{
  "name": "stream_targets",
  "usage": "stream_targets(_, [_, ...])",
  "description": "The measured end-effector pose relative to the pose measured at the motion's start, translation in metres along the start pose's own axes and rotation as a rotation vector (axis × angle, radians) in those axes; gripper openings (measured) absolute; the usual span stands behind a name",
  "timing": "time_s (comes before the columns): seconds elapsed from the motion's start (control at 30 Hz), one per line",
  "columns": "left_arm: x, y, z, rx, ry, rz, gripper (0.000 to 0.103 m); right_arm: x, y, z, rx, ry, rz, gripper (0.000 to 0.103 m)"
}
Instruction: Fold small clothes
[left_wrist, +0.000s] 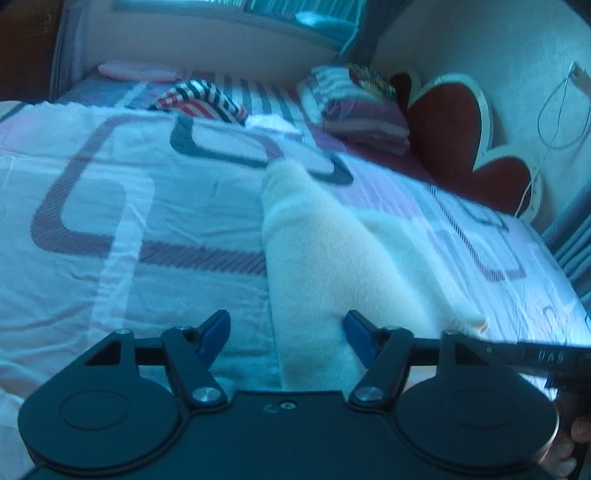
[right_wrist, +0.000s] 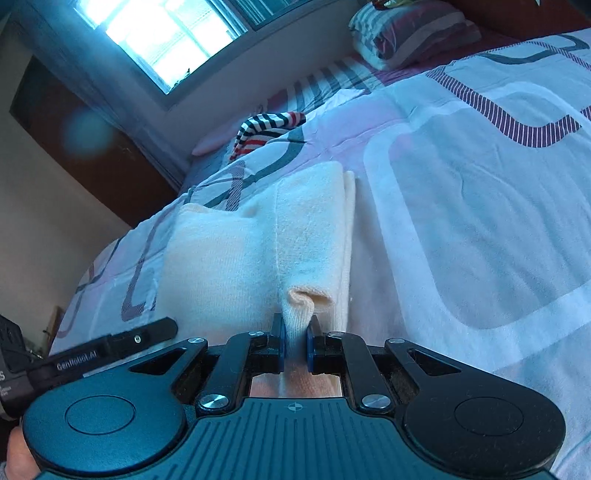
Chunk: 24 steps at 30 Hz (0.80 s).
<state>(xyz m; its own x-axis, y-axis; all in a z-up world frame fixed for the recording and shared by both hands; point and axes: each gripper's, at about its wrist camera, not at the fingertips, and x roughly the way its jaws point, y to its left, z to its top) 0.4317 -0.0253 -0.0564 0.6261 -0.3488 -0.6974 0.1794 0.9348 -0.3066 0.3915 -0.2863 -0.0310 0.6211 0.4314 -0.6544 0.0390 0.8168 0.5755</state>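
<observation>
So it's a bedroom, and everything sits on a bed (left_wrist: 110, 192) with a white-and-pink quilt that has big rounded striped loops printed on it. A window (right_wrist: 162, 40) is lit up bright on the far wall, with a dark wooden door (right_wrist: 92, 147) to one side of it. In the left wrist view, a red heart-shaped cushion (left_wrist: 450, 129) leans against the wall at about 2 o'clock, and a stack of striped pillows (left_wrist: 354, 103) lies just beside it at 1 o'clock. A crumpled striped garment (left_wrist: 203, 99) in red, white and navy is up at 11 o'clock, well apart from the work.

The cream garment (left_wrist: 325, 251) lies stretched out along the quilt, running from the near edge toward the middle of the bed. The left tool (left_wrist: 286, 332) has its blue pads spread wide, with the near end of the cloth sitting between them, not pinched. The right tool (right_wrist: 295, 347) is clamped down tight on a bunched fold of the same cloth.

Loads of bare quilt is open at 9 and 10 o'clock in the left view, and at 3 o'clock in the right view.
</observation>
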Motion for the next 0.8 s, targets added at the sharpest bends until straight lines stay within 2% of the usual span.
stream_targets(0.03, [-0.002, 0.001, 0.001, 0.003, -0.015, 0.011, 0.061, -0.002, 0.001, 0.0, -0.006, 0.001, -0.004, 0.01])
stream_targets(0.1, [0.005, 0.004, 0.003, 0.012, 0.003, 0.042, 0.065, -0.003, 0.001, -0.003, -0.004, 0.012, -0.014, 0.009])
stream_targets(0.17, [0.015, 0.008, 0.004, 0.006, 0.04, 0.048, 0.075, 0.002, -0.003, -0.007, -0.003, 0.024, -0.036, 0.009])
stream_targets(0.2, [0.017, 0.008, 0.006, 0.013, 0.044, 0.053, 0.076, 0.003, -0.005, -0.008, 0.007, 0.021, -0.034, 0.009])
stream_targets(0.3, [0.008, 0.005, 0.017, 0.048, 0.008, 0.05, 0.07, -0.01, 0.0, -0.002, -0.003, -0.033, -0.055, 0.012])
stream_targets(0.37, [0.004, 0.007, 0.026, 0.055, -0.038, 0.04, 0.07, -0.022, 0.006, 0.007, -0.043, -0.101, -0.087, 0.052])
stream_targets(0.43, [0.012, 0.011, 0.037, 0.031, -0.033, 0.042, 0.07, -0.024, 0.007, 0.02, -0.066, -0.154, -0.061, 0.054])
stream_targets(0.5, [0.02, 0.015, 0.047, 0.003, -0.031, 0.037, 0.069, -0.009, 0.006, 0.039, -0.057, -0.138, -0.048, 0.054])
stream_targets(0.6, [0.035, 0.019, 0.057, -0.025, -0.028, 0.018, 0.069, 0.021, 0.0, 0.059, -0.036, -0.099, -0.053, 0.052])
stream_targets(0.7, [0.051, 0.022, 0.063, -0.037, -0.002, -0.009, 0.07, 0.044, -0.01, 0.065, -0.009, -0.05, -0.056, 0.036])
stream_targets(0.73, [0.057, 0.022, 0.064, -0.036, 0.004, -0.005, 0.071, 0.047, -0.012, 0.065, -0.008, -0.043, -0.053, 0.017])
stream_targets(0.77, [0.061, 0.023, 0.065, -0.031, 0.002, 0.008, 0.071, 0.045, -0.012, 0.064, -0.015, -0.053, -0.055, 0.01])
stream_targets(0.8, [0.064, 0.023, 0.064, -0.02, 0.001, 0.03, 0.07, 0.039, -0.012, 0.061, -0.018, -0.074, -0.071, 0.009])
